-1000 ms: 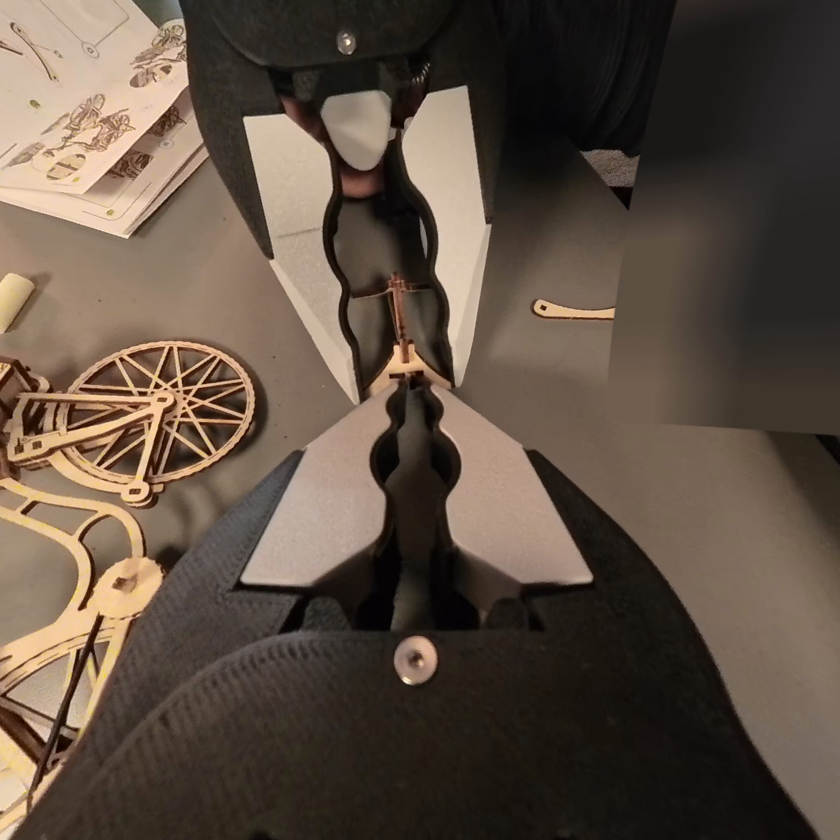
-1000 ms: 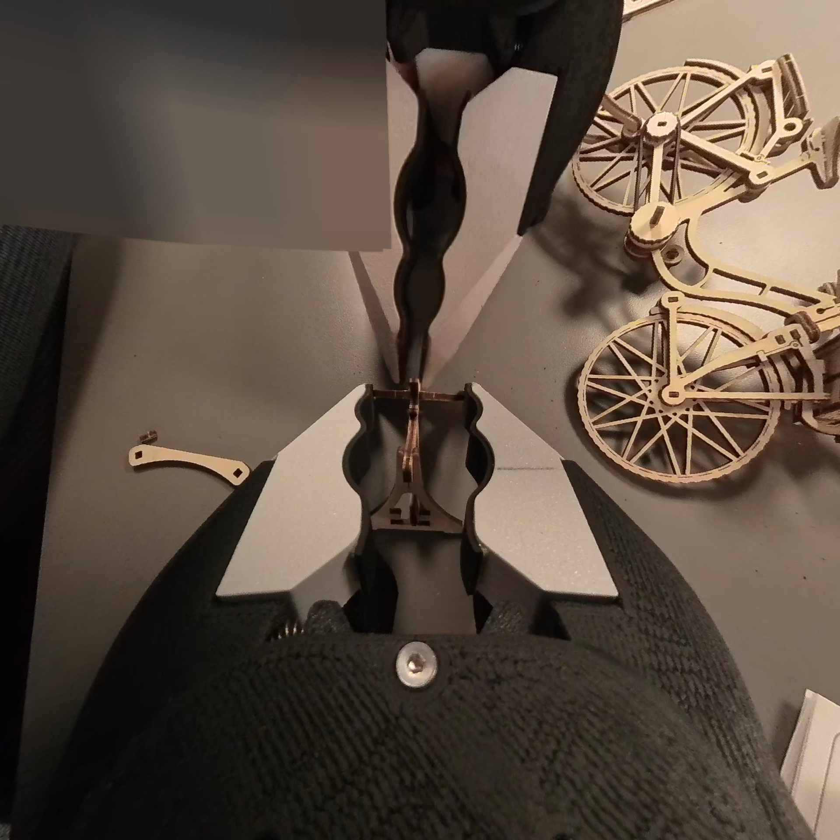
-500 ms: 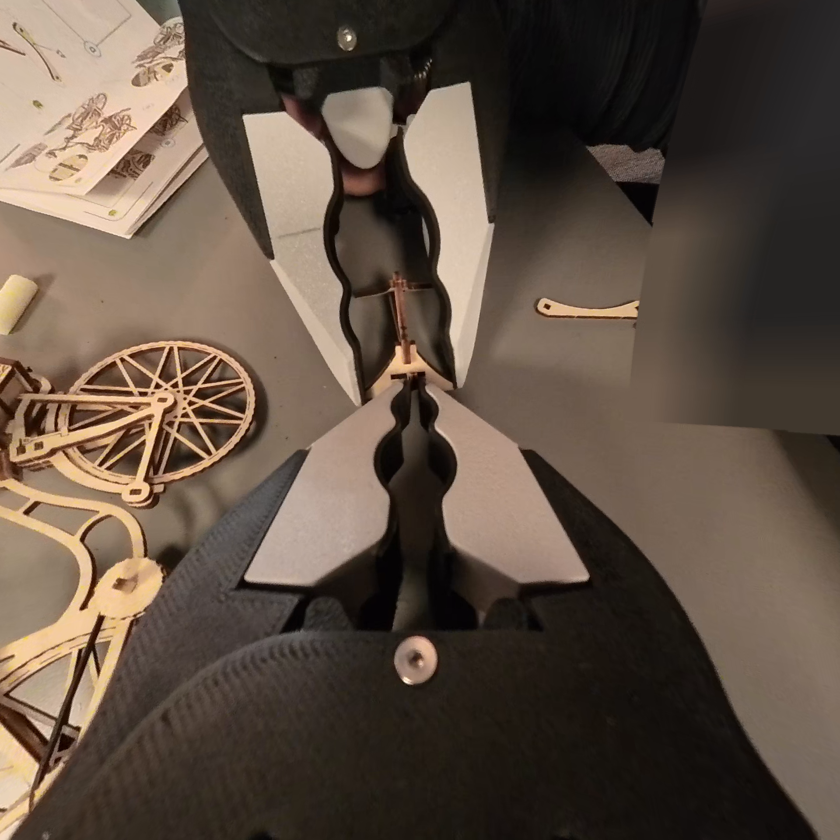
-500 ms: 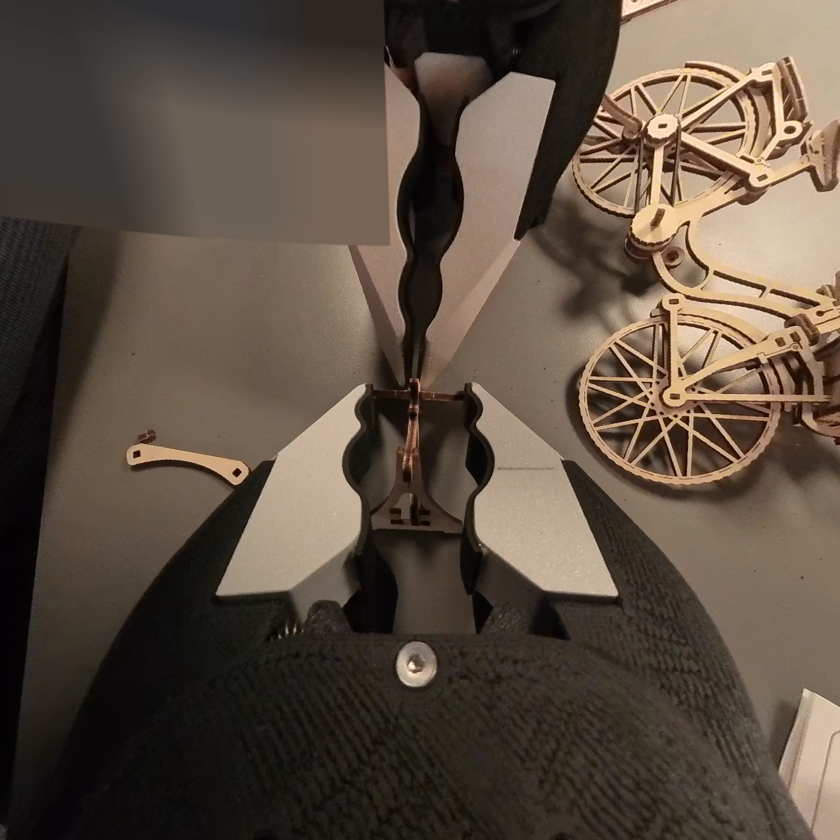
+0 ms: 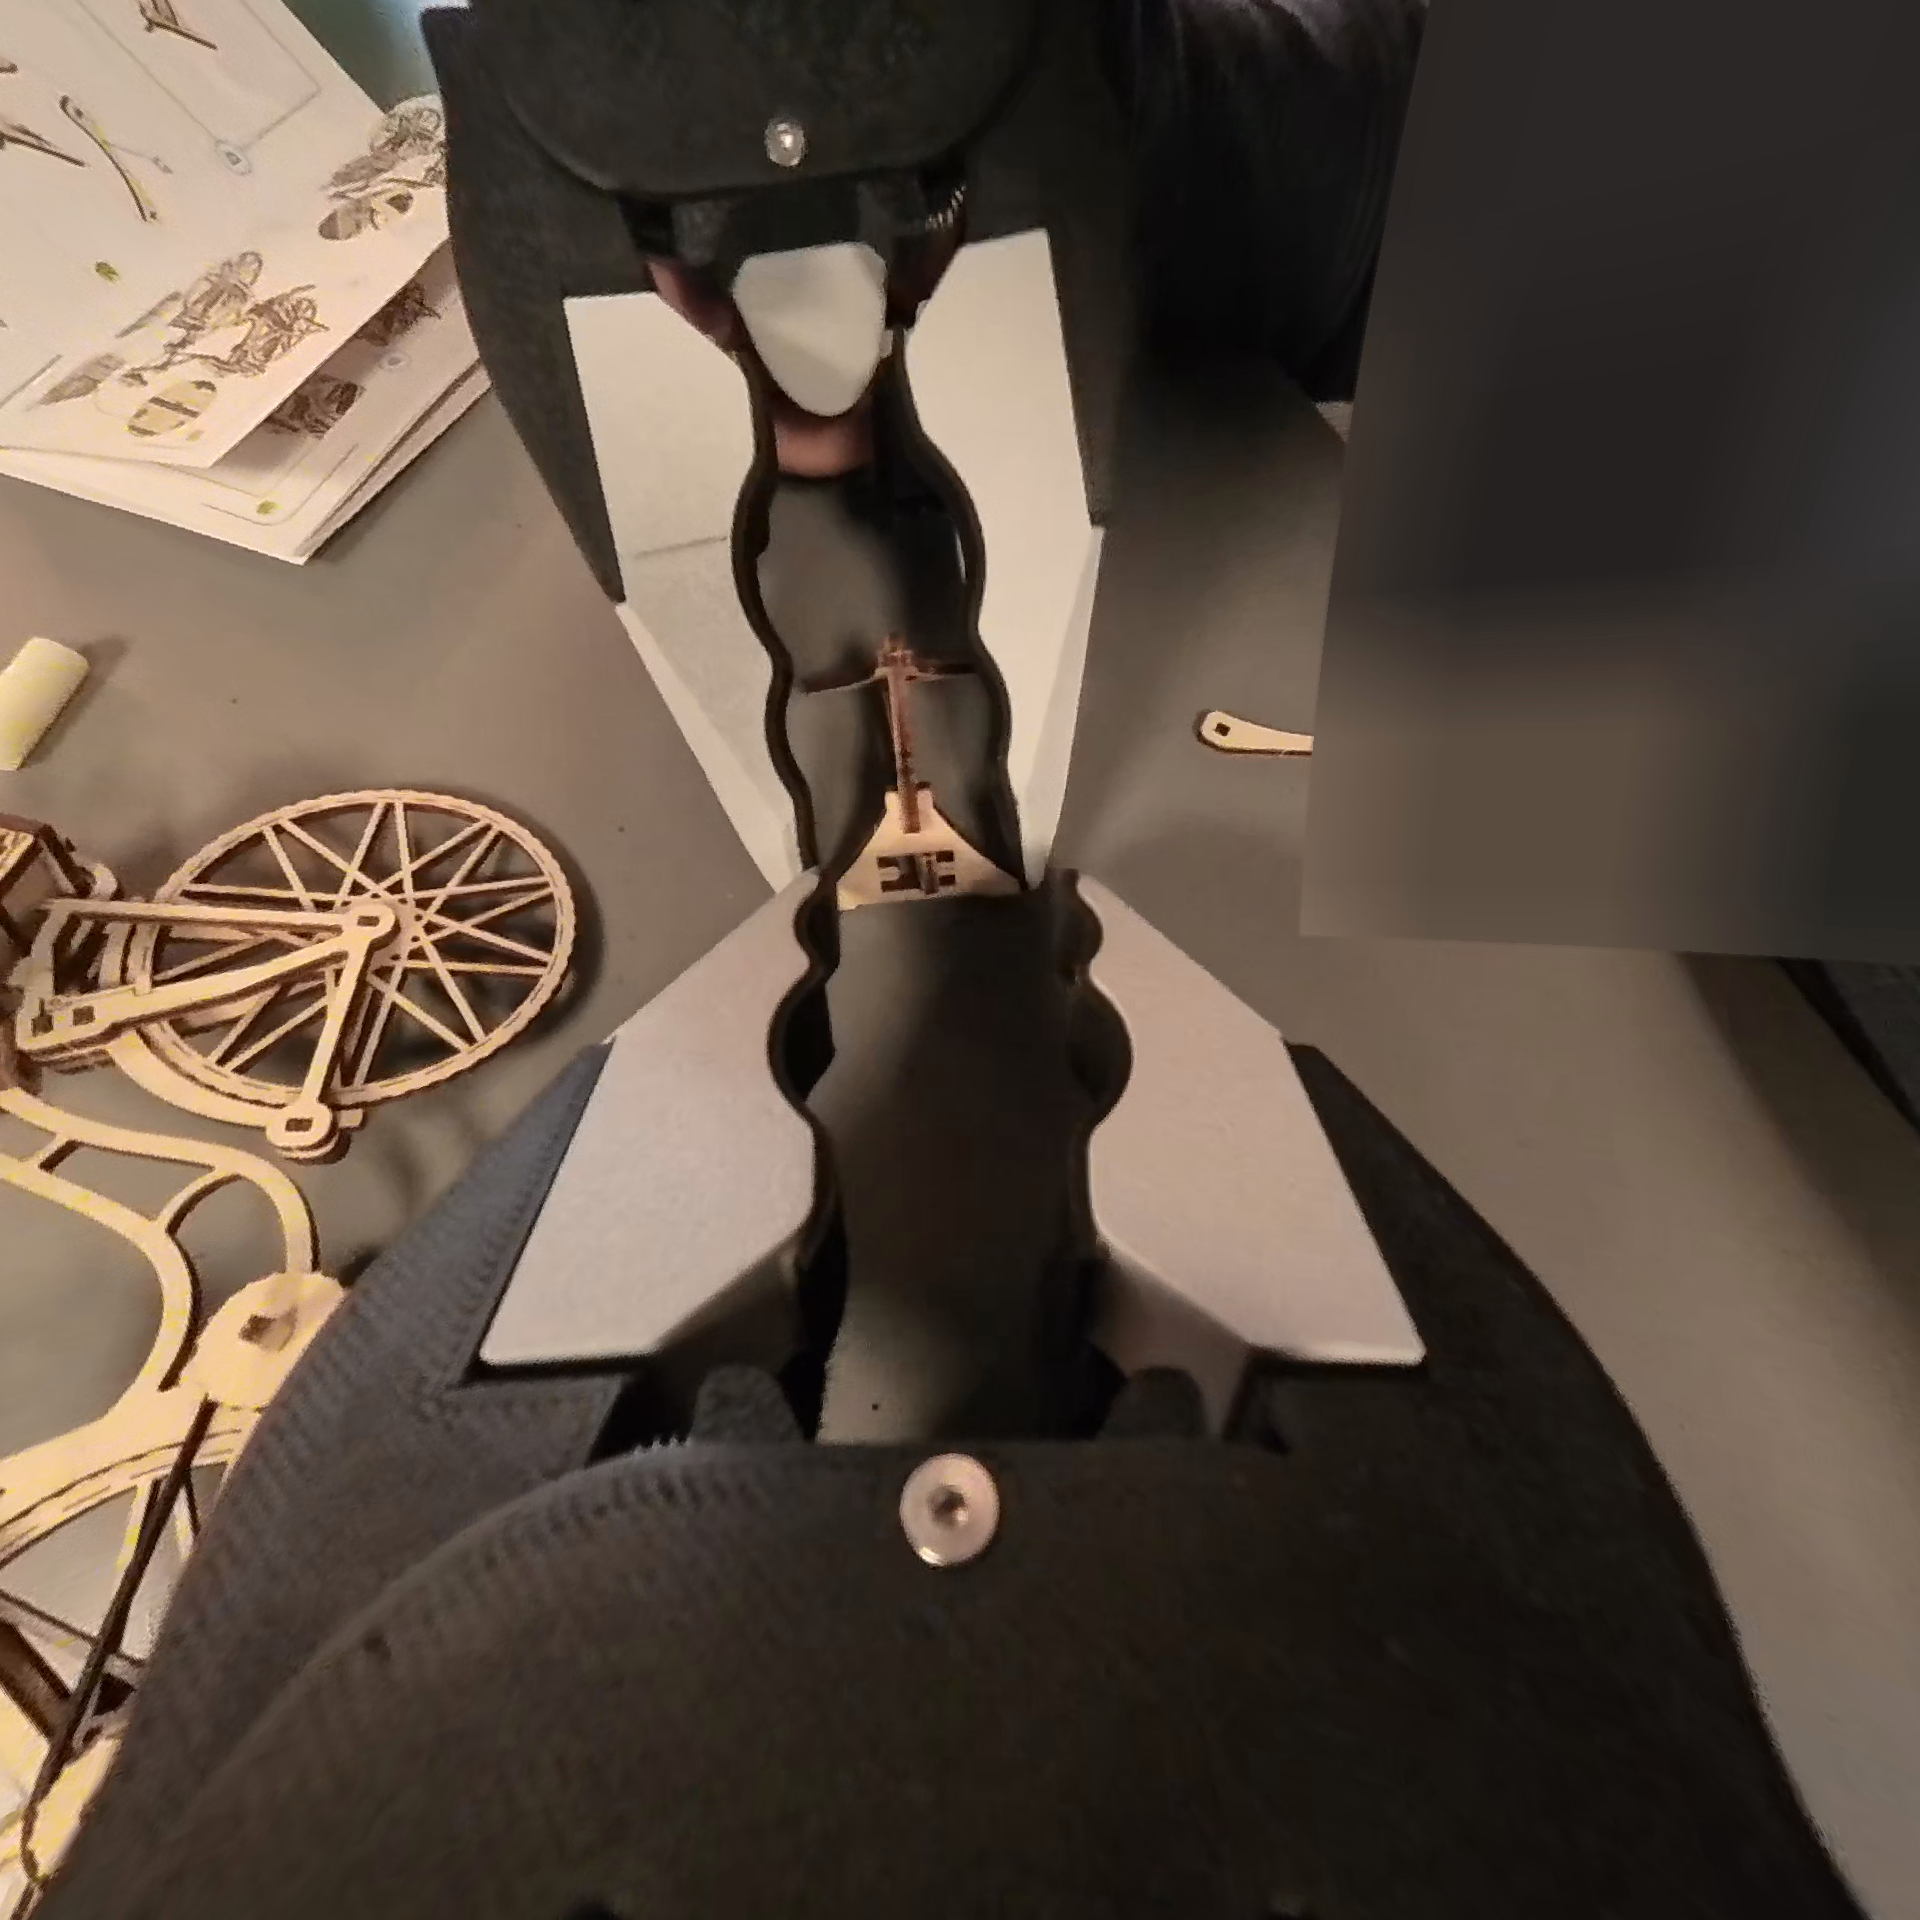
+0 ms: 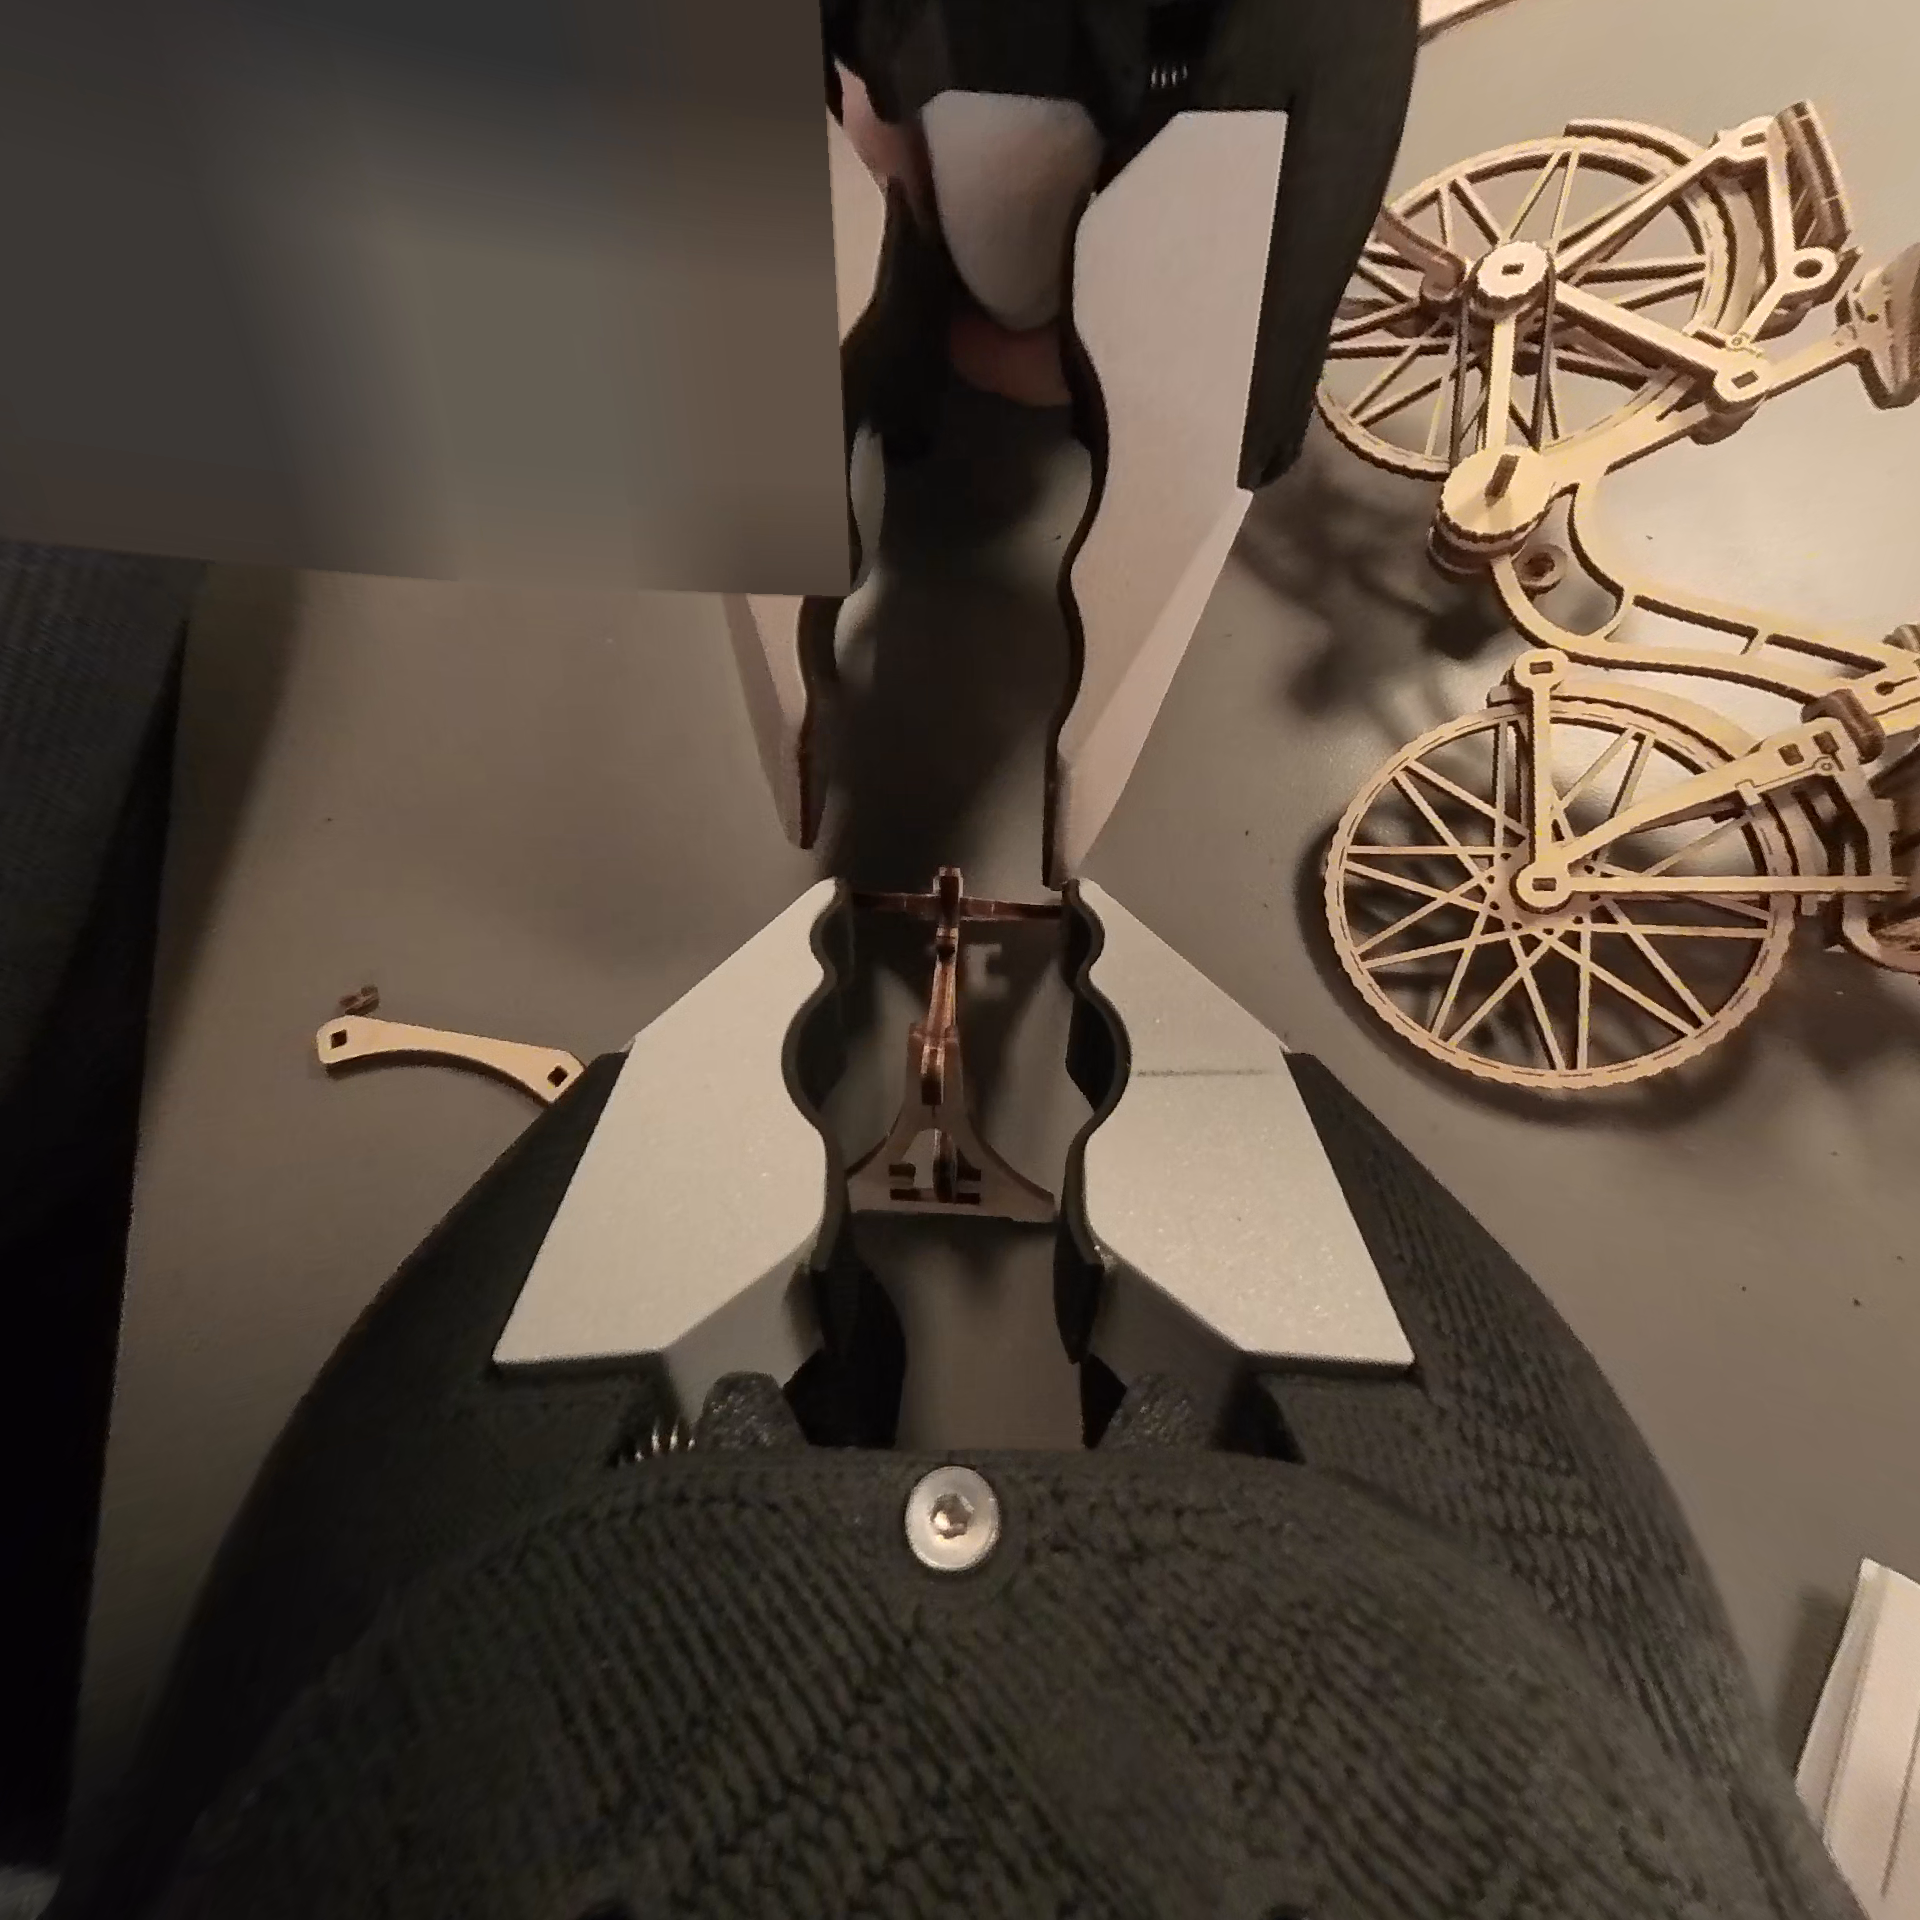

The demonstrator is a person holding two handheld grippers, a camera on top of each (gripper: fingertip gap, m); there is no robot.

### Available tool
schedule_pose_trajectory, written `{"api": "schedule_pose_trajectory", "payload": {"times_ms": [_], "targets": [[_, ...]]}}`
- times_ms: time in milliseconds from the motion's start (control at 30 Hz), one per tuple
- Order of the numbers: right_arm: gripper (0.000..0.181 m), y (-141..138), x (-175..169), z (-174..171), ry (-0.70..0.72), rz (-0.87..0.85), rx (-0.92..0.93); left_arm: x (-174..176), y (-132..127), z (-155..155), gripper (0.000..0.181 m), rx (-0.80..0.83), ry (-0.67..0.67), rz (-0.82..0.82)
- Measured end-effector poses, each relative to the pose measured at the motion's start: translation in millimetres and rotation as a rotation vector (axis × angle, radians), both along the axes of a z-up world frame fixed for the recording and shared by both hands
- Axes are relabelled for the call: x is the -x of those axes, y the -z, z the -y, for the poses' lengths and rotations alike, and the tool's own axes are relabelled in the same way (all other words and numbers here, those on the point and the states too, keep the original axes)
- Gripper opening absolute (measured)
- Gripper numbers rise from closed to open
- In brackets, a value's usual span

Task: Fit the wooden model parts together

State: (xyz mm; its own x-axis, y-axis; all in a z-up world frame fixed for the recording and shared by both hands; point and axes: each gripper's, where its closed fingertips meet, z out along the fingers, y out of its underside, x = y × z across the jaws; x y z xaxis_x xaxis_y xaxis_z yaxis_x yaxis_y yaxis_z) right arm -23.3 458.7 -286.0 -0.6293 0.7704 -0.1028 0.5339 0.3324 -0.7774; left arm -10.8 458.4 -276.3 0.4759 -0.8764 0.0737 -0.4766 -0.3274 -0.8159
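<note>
Your left gripper (image 5: 940, 914) has its jaws spread, tips almost touching the right gripper (image 5: 920, 868) facing you. That one clamps a small wooden model part (image 5: 914, 831), its slotted fan-shaped end nearest you. On the grey table (image 5: 1558, 1091), the wooden bicycle model (image 5: 312, 966) lies left, the instruction booklet (image 5: 208, 291) far left, a loose curved wooden strip (image 5: 1252, 732) right

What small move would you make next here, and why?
Probably swing the left gripper, open and empty, over to the loose curved strip lying on the table. The right gripper already clamps the small wooden assembly between its fingers, so another part likely needs fetching.
</note>
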Motion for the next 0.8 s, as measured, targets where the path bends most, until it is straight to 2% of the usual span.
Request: {"api": "schedule_pose_trajectory", "payload": {"times_ms": [167,300,500,800], "targets": [[0.05,-4.1,-1.9,-0.6,0.005,-0.025,0.012,1.9,-3.0,-2.2,0.052,0.0,-0.02,0.022],[0.049,-5.9,-9.7,-6.3,0.024,-0.027,0.023,5.0,0.3,-7.5,0.064,-0.004,-0.052,-0.005],[0.028,-5.3,-15.4,-5.9,0.015,-0.035,-0.023,0.7,10.1,-9.3,0.056,0.007,-0.023,-0.071],[0.015,-3.8,-11.5,-6.0,0.02,-0.038,-0.026,-4.5,13.7,-10.6,0.049,-0.011,0.002,-0.108]]}}
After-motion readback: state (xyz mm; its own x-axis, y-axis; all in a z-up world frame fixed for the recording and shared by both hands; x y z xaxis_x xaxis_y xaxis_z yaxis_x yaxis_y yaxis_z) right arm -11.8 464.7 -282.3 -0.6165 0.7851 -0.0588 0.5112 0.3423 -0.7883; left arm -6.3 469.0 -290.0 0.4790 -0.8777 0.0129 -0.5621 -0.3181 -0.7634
